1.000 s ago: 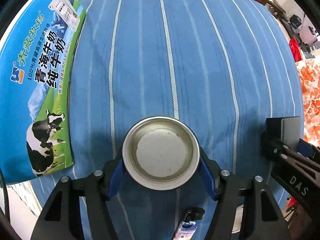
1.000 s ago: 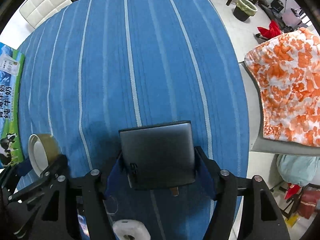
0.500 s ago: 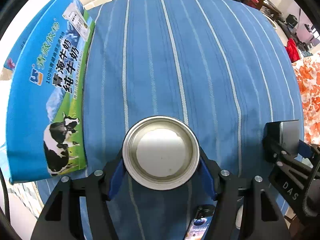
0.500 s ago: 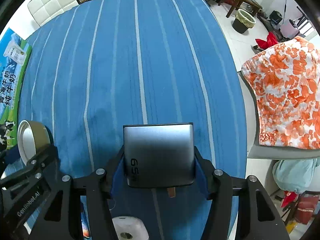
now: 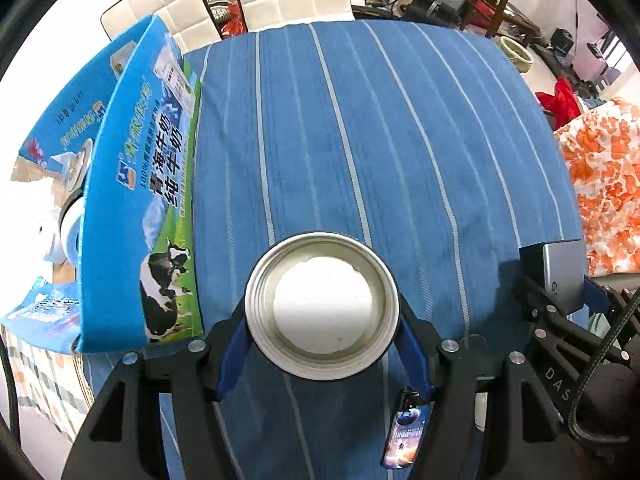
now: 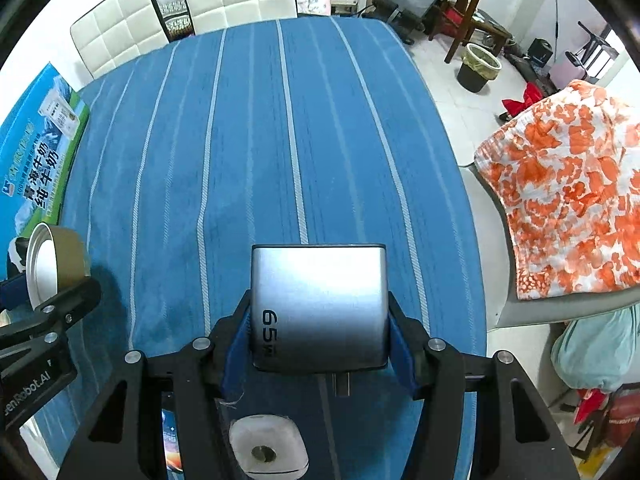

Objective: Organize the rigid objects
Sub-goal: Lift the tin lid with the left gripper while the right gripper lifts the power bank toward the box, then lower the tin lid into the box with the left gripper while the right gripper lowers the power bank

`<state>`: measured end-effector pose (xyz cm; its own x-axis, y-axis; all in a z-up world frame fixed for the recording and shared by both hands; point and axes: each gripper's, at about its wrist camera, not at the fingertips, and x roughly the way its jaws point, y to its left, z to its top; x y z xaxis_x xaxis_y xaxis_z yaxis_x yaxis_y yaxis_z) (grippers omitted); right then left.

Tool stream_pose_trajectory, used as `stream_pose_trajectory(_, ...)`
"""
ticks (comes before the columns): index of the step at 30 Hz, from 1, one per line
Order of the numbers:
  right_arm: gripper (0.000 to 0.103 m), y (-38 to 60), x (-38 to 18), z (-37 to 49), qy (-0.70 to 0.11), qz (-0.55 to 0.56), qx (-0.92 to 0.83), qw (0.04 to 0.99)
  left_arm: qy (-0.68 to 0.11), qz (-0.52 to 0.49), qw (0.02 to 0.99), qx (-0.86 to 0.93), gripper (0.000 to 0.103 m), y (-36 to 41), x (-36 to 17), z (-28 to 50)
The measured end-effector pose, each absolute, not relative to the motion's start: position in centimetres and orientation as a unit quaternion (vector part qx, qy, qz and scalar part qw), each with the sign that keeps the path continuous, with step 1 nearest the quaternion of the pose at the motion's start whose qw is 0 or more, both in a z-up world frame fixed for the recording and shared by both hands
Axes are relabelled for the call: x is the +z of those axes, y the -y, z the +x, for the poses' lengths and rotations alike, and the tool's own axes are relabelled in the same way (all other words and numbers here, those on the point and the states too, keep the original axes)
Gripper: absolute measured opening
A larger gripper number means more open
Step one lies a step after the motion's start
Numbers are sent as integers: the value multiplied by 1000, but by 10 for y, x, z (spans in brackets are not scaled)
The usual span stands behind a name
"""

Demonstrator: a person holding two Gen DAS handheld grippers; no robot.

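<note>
Both grippers carried above the blue striped tablecloth (image 6: 248, 140), each loaded. Left gripper (image 5: 322, 312): the blue-padded fingers (image 5: 234, 344) are clamped on opposite sides of a round metal tin (image 5: 322, 306), which sits dead centre of the left wrist view with one circular end facing the lens. The tin looks light and stiff; its smooth curved wall may slide or roll in the pads, so the across-the-middle hold seen here appears the safest. Right gripper (image 6: 319, 320): the fingers (image 6: 236, 340) are closed against the two narrow sides of a grey 65 W charger block (image 6: 319, 304), its plug prongs pointing toward 6 o'clock. The block seems dense, rigid and flat-sided, hence secure to pinch. A milk carton box (image 5: 140, 208) stands at the cloth's edge toward 9 o'clock of the left wrist view, a plausible destination. A lighter (image 5: 405, 436) and a small white case (image 6: 268, 446) lie on the cloth near 6 o'clock.
</note>
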<state>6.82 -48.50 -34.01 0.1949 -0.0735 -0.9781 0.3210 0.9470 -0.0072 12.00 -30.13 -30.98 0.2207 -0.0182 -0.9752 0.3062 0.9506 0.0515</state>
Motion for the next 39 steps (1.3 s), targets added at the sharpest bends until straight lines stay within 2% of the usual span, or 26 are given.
stream_pose_trajectory(7, 61, 480, -315, 60, -603, 111, -133, 779, -600, 98, 784, -123, 63, 284, -282, 115)
stream_pose_trajectory(17, 61, 443, -229, 62, -551, 124, -109, 818, -556, 59, 816, -148, 63, 219, -206, 112)
stream_pose_trajectory(28, 61, 322, -136, 94, -495, 131, -38, 858, -494, 44, 862, -101, 63, 108, -132, 129)
stream_pose_trajectory(39, 61, 189, -123, 132, -487, 124, 34, 864, -478, 48, 876, -44, 63, 3, -121, 148)
